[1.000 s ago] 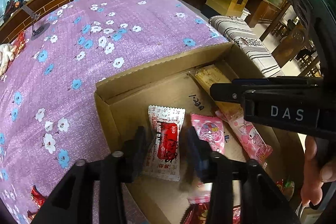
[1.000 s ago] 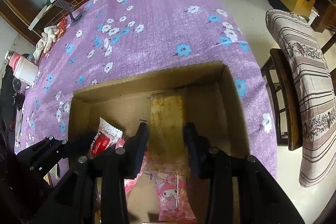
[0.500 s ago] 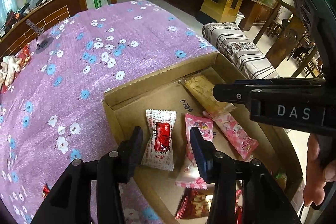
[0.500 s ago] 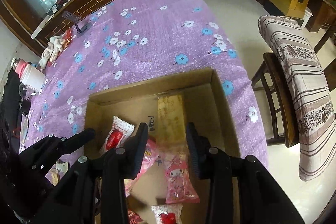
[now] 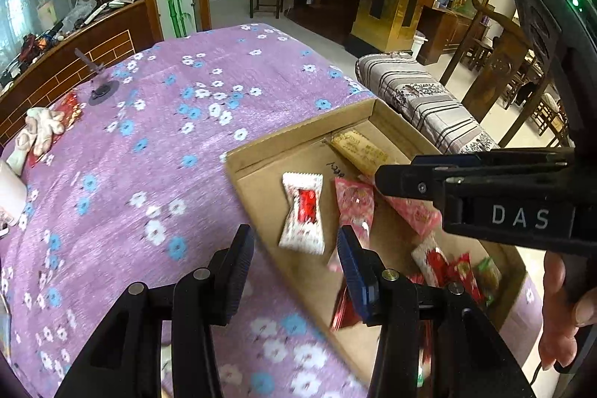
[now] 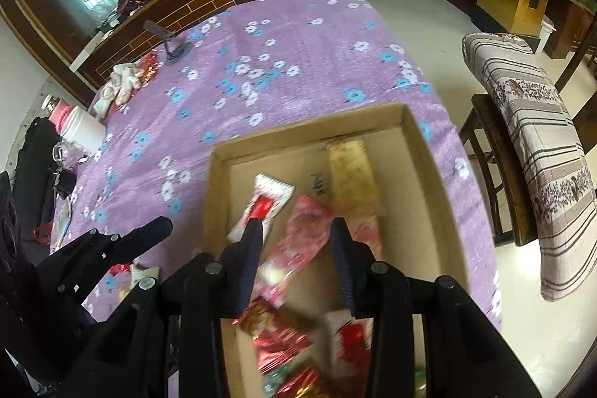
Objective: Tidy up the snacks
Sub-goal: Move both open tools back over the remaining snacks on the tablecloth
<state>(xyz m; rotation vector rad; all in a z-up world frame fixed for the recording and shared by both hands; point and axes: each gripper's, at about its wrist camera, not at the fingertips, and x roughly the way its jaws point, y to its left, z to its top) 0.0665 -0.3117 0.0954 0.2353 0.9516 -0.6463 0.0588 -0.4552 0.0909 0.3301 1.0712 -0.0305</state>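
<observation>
Step in hand: a pause between placements, as I judge it. Both tools hang over the cardboard box (image 6: pixel 418 152), which lies on the purple flowered tabletop (image 5: pixel 168 137) near its right edge.
Left hand-held gripper (image 5: pixel 294 263): jaws spread, nothing between them. It sits over the box's left wall.
Right hand-held gripper (image 6: pixel 294 256): jaws parted, empty. It is above the middle of the box.
Snacks in box: a white-and-red candy packet (image 5: pixel 303 211) lies toward the left wall, just beyond the left tool's tips. A pink packet (image 6: pixel 302 234) lies under the right tool's tips, apart from them. A tan bar (image 6: pixel 350 170) rests against the far wall. More red wrappers crowd the near end, blurred.
Snacks left out: a few wrappers (image 6: pixel 141 273) lie on the tabletop beside the box's left wall, near the left tool.
Next move calls for: swinging a tool to those loose wrappers, lowering it with jaws wide, and pinching one flat packet by its edge.
</observation>
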